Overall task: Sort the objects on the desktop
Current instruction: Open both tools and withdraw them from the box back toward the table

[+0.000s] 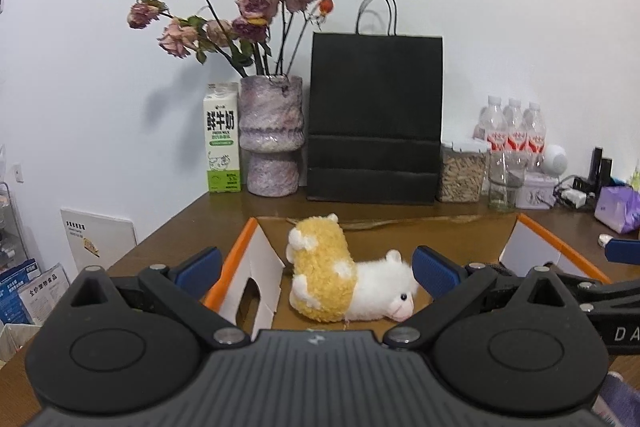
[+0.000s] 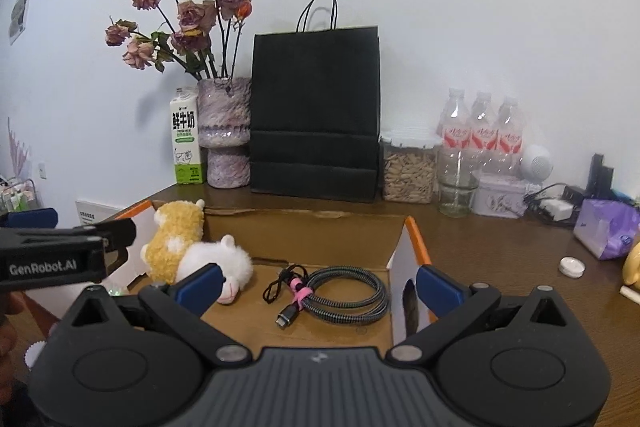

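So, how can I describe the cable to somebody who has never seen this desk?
Look in the open cardboard box in front of the black paper bag. The cable lies coiled on the box floor, right of the plush alpaca. It is the only braided grey coil, tied with a pink strap.

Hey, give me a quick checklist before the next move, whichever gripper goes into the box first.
1. Left gripper open: ok, jaws wide, nothing between them.
2. Right gripper open: ok, also empty.
3. Plush inside the box: ok, lying on its side at the left end.
4. Cable inside the box: ok, coiled and tied with a pink strap, apart from the plush.
5. Box flaps out of the way: ok, both side flaps stand up, top open.
6. Items still waiting on the desk: not ok, a small white cap lies right of the box.
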`<move>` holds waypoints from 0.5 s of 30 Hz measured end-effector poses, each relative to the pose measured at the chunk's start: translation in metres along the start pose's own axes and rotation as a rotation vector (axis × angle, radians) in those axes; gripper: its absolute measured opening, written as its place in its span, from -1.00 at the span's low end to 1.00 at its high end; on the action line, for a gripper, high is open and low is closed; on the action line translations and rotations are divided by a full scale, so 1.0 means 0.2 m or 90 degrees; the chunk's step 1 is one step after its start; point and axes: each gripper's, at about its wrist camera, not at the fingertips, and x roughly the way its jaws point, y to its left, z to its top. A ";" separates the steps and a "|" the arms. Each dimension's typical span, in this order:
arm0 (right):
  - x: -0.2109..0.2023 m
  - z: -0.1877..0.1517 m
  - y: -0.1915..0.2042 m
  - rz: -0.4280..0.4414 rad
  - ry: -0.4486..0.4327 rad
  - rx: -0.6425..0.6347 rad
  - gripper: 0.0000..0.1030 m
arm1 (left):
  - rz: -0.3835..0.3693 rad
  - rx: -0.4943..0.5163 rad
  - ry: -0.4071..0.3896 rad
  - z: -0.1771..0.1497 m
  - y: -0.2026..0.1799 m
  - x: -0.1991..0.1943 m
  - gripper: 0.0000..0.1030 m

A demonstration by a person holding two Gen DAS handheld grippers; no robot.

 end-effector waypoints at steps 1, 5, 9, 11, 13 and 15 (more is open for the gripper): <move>-0.02 0.01 0.01 0.003 -0.002 0.000 1.00 | -0.001 -0.003 -0.006 0.02 0.01 -0.02 1.00; -0.13 0.04 0.03 0.019 -0.015 -0.009 1.00 | -0.008 -0.001 -0.031 0.06 0.03 -0.12 1.00; -0.24 0.04 0.06 0.012 -0.023 -0.034 1.00 | -0.017 0.005 -0.041 0.07 0.04 -0.22 1.00; -0.30 0.02 0.06 0.015 -0.022 -0.032 1.00 | -0.021 0.009 -0.043 0.06 0.06 -0.28 1.00; -0.35 -0.01 0.07 0.018 -0.020 -0.032 1.00 | -0.021 0.010 -0.042 0.05 0.07 -0.33 1.00; -0.40 -0.04 0.07 0.020 -0.016 -0.034 1.00 | -0.021 0.009 -0.041 0.03 0.09 -0.37 1.00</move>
